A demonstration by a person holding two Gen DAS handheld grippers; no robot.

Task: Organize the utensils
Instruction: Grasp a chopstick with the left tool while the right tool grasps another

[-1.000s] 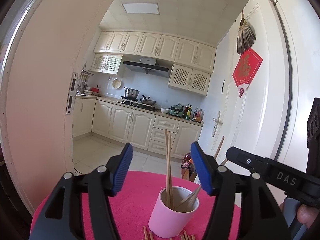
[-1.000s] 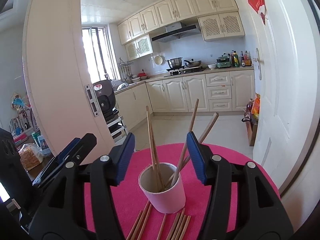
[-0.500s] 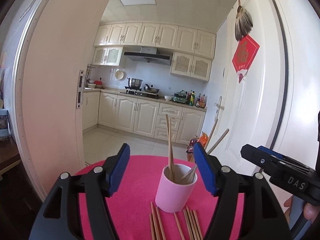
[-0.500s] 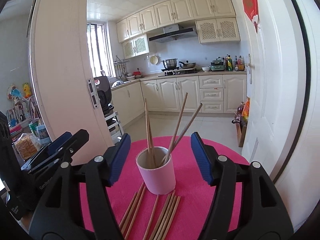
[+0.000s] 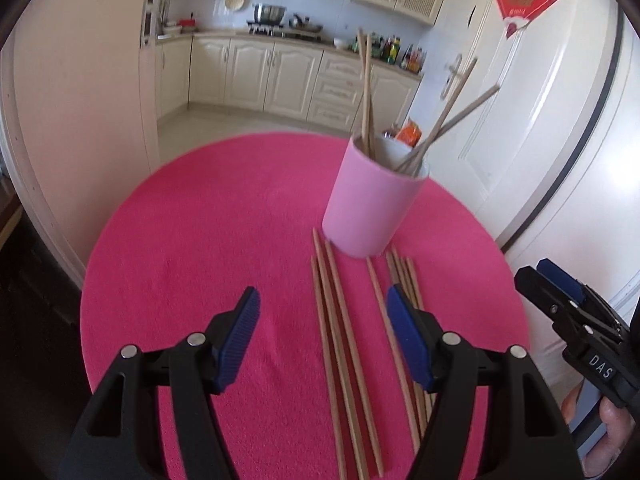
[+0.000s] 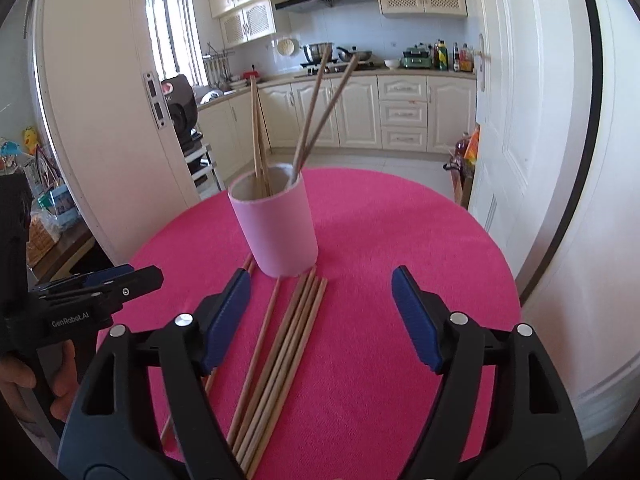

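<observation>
A pink cup (image 5: 370, 208) (image 6: 276, 224) stands on the round pink table (image 5: 200, 260) (image 6: 400, 220) with several wooden chopsticks (image 5: 366, 92) (image 6: 316, 100) upright in it. More loose chopsticks (image 5: 340, 340) (image 6: 280, 344) lie flat in front of the cup. My left gripper (image 5: 322, 300) hangs open above the loose chopsticks, gripping nothing. My right gripper (image 6: 320, 280) hovers over the right-hand bundle; its jaws are opening and its pads touch nothing. Each gripper also shows at the edge of the other's view: the right gripper (image 5: 538, 274) and the left gripper (image 6: 140, 274).
A white door (image 5: 540, 140) (image 6: 540, 120) stands close behind the table on the right, a white door frame (image 5: 80, 120) on the left. A kitchen with cabinets (image 6: 360, 112) lies beyond. A hand (image 6: 24, 380) holds the left gripper's handle.
Both grippers have tipped downward and sunk toward the table, so the loose chopsticks now fill the lower views. The right gripper's jaws stand wider than before.
</observation>
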